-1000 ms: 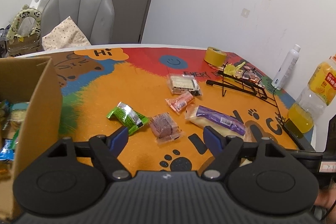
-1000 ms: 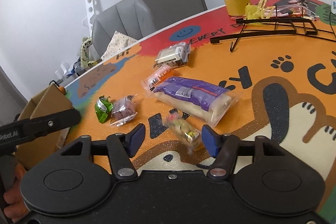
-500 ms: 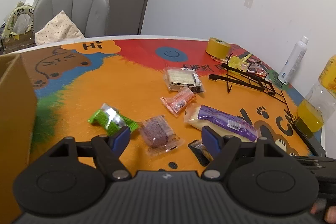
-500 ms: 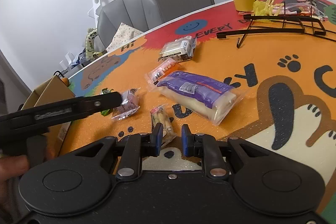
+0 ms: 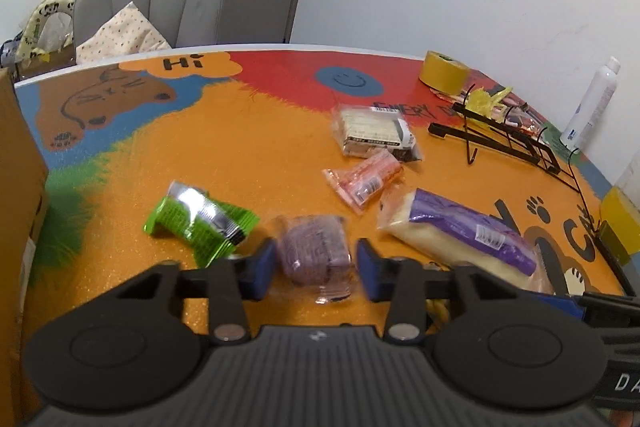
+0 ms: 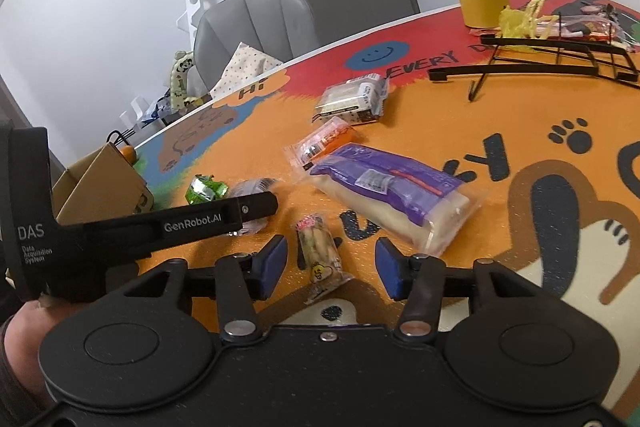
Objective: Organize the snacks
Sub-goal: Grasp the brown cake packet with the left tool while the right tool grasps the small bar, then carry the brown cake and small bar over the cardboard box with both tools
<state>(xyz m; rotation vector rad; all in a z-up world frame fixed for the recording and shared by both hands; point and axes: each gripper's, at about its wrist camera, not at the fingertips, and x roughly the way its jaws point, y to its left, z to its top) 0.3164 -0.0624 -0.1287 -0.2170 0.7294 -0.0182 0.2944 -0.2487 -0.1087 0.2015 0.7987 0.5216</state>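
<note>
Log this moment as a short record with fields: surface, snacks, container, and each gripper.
surface: colourful cartoon table mat
snacks loose on mat: green packet, purple round snack, orange packet, white cracker pack, long purple pack, small clear-wrapped snack
container: cardboard box, at the mat's left edge
left gripper: closing, purple round snack between its pads
right gripper: opening, small clear-wrapped snack between its pads, not pressed

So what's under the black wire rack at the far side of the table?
Under the wire rack only bare orange table shows. Yellow wrappers lie behind it; anything further is hidden.
</note>
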